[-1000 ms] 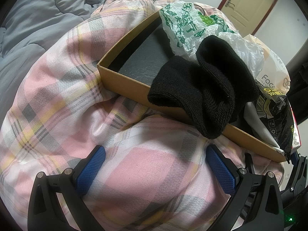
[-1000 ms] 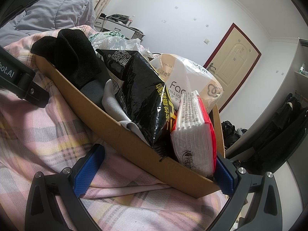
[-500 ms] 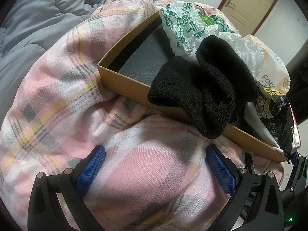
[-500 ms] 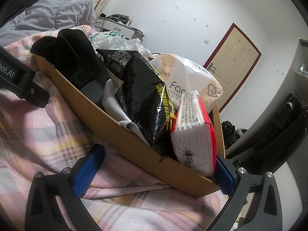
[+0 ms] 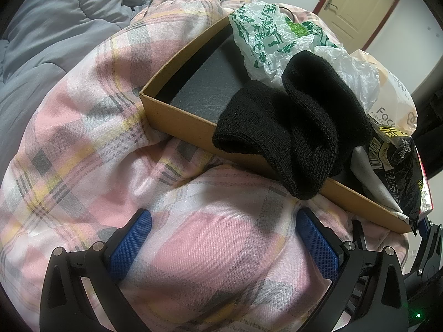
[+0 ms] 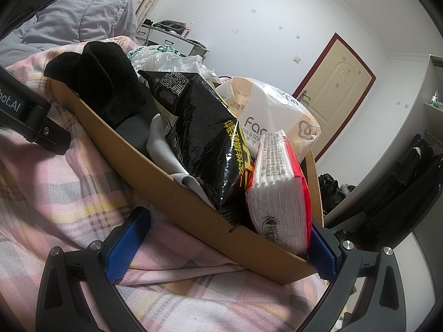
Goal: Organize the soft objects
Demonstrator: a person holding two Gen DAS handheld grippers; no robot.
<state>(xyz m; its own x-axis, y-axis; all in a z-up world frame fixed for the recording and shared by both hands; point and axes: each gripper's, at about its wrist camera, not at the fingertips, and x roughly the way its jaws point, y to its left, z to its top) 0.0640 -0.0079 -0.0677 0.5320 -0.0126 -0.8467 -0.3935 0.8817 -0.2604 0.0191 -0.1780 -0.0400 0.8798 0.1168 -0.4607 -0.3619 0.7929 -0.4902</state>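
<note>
A shallow cardboard box point(image 5: 177, 116) point(image 6: 177, 191) lies on a pink plaid quilt point(image 5: 91, 144). Black socks point(image 5: 293, 127) point(image 6: 108, 83) hang over its near rim. Inside are a white-green plastic bag point(image 5: 265, 44), a black-yellow packet point(image 6: 205, 135), a beige tissue pack point(image 6: 279, 113), a red-white tissue pack point(image 6: 279, 191) and grey cloth point(image 6: 166, 149). My left gripper point(image 5: 224, 246) is open and empty above the quilt, short of the box. My right gripper point(image 6: 227, 238) is open, its jaws straddling the box's near right corner.
A grey duvet point(image 5: 55, 22) lies at the left. A closed door point(image 6: 335, 91) is in the far wall. Dark clothes point(image 6: 409, 171) hang at the right. The left gripper's body point(image 6: 25, 110) shows at the right view's left edge.
</note>
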